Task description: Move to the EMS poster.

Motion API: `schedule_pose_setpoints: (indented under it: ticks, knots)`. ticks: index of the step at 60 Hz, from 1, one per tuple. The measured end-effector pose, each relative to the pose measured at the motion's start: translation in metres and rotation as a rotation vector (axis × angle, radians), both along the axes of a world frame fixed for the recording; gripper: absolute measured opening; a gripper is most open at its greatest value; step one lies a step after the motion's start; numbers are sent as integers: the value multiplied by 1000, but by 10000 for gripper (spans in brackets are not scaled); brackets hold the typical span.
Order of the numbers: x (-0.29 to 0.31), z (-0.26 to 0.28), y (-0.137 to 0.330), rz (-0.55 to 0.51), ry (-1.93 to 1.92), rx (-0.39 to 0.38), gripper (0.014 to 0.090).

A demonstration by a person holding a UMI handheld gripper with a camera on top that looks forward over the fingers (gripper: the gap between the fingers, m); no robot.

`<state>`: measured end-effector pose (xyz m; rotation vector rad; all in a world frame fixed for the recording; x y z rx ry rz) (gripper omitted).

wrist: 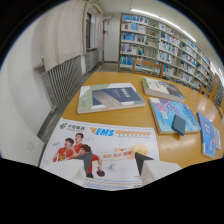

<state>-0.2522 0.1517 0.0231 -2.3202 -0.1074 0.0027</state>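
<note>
Mostly hidden, the lower part of the view is a black mass that covers the near edge of the EMS poster and the body of the tongs. Only two pale finger tips rise out of that mass, set apart with a clear gap and nothing between them, so the tongs are released. Both tips lie over the poster's lower edge.

The poster lies flat on the wooden tabletop, at its near end, just ahead of the fingers. It is white, with a green logo and small print at its top left, the letters EMS in blue with an orange mark, an orange band beside them, and two people in red shirts pictured at its left. The smaller print is too blurred to read.

Beyond it lie a dark-covered book, a second book, a blue magazine with a dark phone on it, and another blue booklet. Bookshelves stand behind.
</note>
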Motion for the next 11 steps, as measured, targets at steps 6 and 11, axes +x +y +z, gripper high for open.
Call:
schedule_pose_setpoints:
  ticks: [6,11]
  knots:
    - [0,0,-1,3,-1,0,835]
    - [-1,-1,-3,5,2,0,837]
